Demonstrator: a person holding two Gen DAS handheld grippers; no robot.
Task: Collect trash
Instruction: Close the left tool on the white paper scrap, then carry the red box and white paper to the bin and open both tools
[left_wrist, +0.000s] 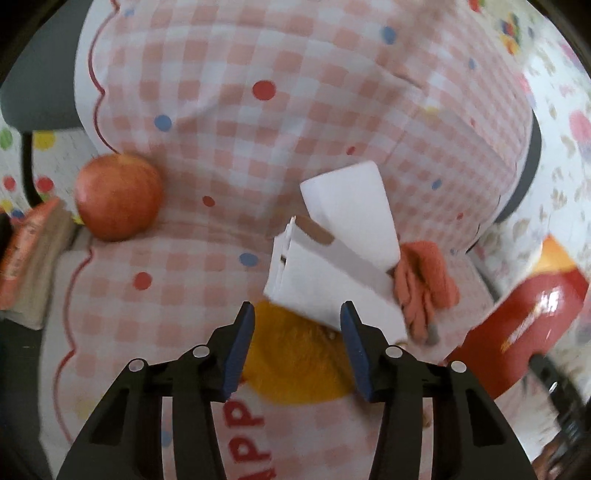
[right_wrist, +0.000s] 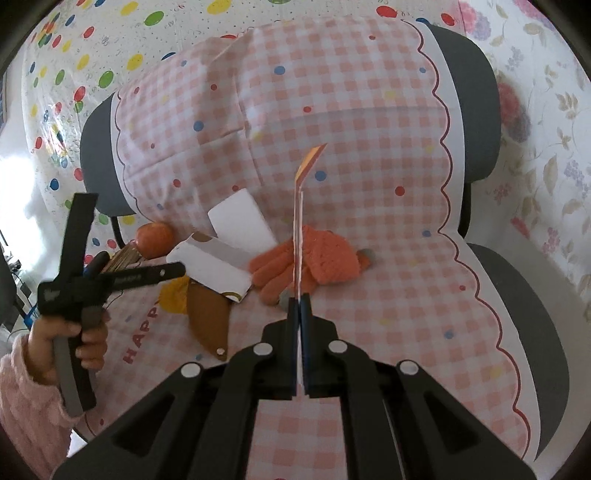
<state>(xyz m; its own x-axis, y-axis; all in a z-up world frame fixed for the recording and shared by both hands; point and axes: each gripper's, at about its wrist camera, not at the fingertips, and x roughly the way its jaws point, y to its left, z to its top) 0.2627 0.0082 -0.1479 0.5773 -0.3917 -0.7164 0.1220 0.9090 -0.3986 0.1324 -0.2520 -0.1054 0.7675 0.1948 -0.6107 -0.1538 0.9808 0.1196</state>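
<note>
My left gripper (left_wrist: 297, 314) is open above a flattened white paper box (left_wrist: 332, 280) and a yellow-orange peel (left_wrist: 295, 362) on the checked cloth; its right fingertip overlaps the box's near edge. A white card (left_wrist: 354, 214) leans against the box. My right gripper (right_wrist: 299, 299) is shut on a thin red and yellow wrapper (right_wrist: 298, 236), seen edge-on and held upright above the cloth. The same wrapper shows as a red packet (left_wrist: 524, 321) in the left wrist view. The box (right_wrist: 210, 269) and my left gripper (right_wrist: 173, 271) show in the right wrist view.
A red apple (left_wrist: 118, 195) lies at the left, with an orange glove (left_wrist: 424, 284) right of the box. A brown leather piece (right_wrist: 208, 317) lies near the peel. The pink checked cloth (right_wrist: 388, 258) covers a grey chair (right_wrist: 469, 99). A striped packet (left_wrist: 29, 258) sits at the left edge.
</note>
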